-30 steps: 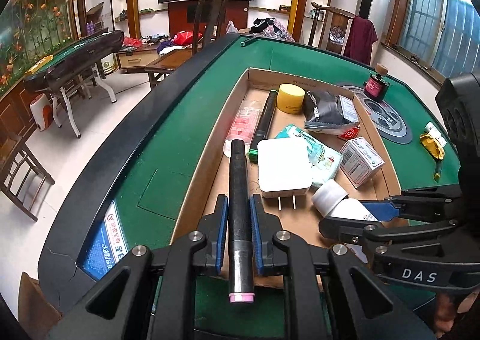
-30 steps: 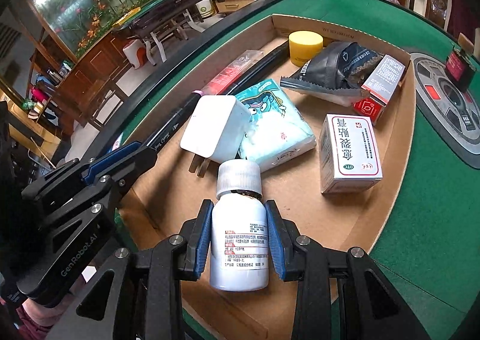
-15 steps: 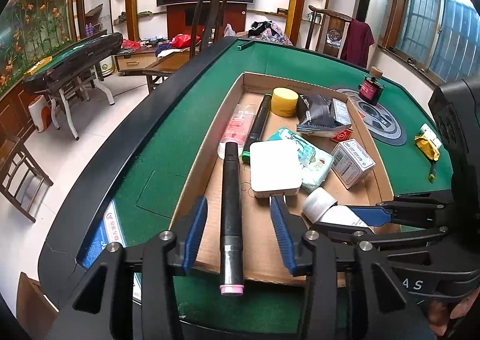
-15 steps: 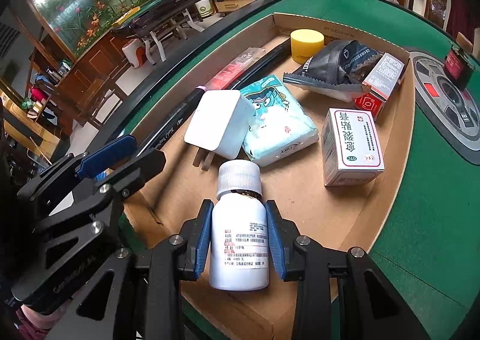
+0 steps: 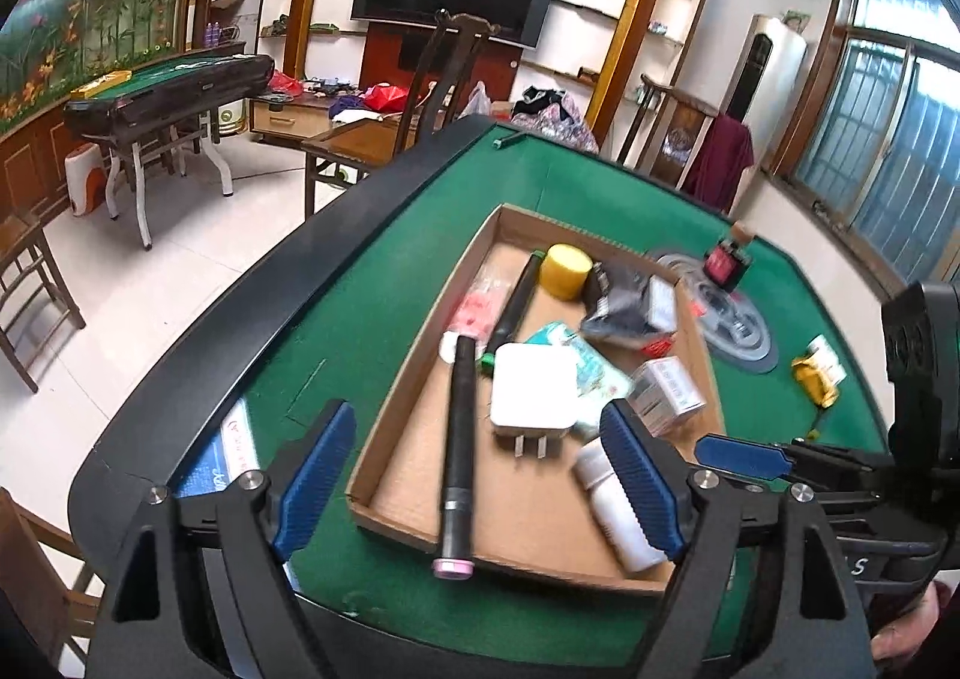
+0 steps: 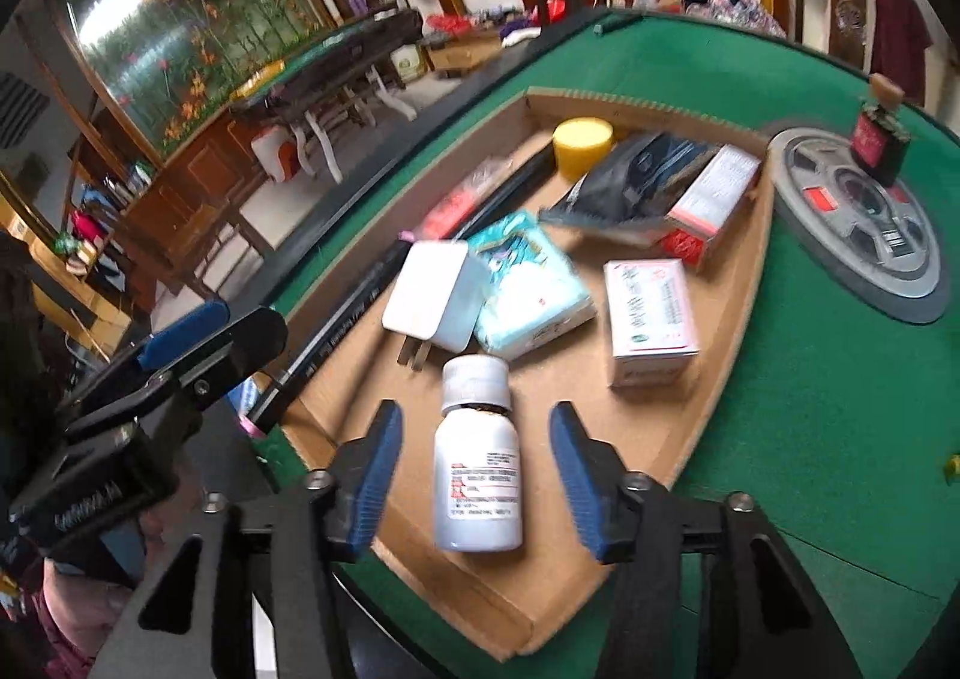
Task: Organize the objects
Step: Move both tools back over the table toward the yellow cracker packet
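In the shallow cardboard tray (image 5: 384, 475), the black pink-tipped tube (image 5: 457, 439) and white pill bottle (image 6: 478, 451) were being released, both claws opening, nothing clamped. Probably items left on the green worktop (image 6: 840, 409) were next.

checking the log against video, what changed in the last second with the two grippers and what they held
Both let go. The left gripper released the black tube, which lies in the cardboard tray, its pink end over the near rim. The right gripper released the white bottle, lying in the tray. Both jaws are opening, pads clear. The charger and boxes stayed put.
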A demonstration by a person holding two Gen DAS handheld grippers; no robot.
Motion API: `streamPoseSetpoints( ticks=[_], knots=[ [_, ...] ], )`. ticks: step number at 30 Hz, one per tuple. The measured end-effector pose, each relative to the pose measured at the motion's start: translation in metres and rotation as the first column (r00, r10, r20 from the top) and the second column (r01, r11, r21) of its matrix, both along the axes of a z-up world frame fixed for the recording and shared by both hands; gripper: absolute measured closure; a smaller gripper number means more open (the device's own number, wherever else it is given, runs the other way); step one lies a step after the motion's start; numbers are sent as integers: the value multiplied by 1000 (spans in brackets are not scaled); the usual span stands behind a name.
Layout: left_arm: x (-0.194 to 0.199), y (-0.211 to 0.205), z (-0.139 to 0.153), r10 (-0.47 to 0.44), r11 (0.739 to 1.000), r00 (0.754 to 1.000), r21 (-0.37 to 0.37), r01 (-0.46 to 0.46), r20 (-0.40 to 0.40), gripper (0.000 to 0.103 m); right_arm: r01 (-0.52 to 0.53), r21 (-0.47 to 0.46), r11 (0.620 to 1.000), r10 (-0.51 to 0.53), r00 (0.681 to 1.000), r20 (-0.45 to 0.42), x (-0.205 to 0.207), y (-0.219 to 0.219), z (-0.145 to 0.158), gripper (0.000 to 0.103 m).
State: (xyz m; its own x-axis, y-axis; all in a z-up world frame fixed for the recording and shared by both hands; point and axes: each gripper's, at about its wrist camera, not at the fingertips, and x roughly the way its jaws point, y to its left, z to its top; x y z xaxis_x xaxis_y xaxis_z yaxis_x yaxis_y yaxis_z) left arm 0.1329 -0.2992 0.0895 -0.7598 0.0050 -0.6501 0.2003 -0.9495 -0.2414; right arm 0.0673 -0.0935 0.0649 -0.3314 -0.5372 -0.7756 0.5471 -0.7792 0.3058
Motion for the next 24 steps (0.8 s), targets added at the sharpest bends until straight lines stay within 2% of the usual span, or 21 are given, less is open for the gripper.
streamPoseSetpoints(
  ticks=[3,7,13,16,20,22,24],
  knots=[
    [2,12,9,-31,999,999,4,31,-26,18,31,-29,999,-32,999,-13,3,21,8,34],
    [3,39,23,-119,993,991,-13,118,-58,17,97,-61,993,-98,995,-14,3,53,14,30],
    [-2,91,29,-276,960,960,-67,272,-45,14,244,-80,967,-244,970,-1,-7,130,11,28],
    [-3,114,27,-323,944,946,-78,320,-34,14,351,-67,934,-352,936,0,-21,183,6,28],
    [-9,137,21,-375,926,927,-53,374,-7,14,501,-43,864,-503,863,-43,-49,256,10,28],
    [-13,147,16,-395,918,919,-38,395,12,14,546,-32,837,-547,834,-78,-64,283,15,27],
    [-17,158,10,-411,911,911,-33,412,32,14,560,-46,827,-562,823,-83,-82,303,18,27]
  ],
)
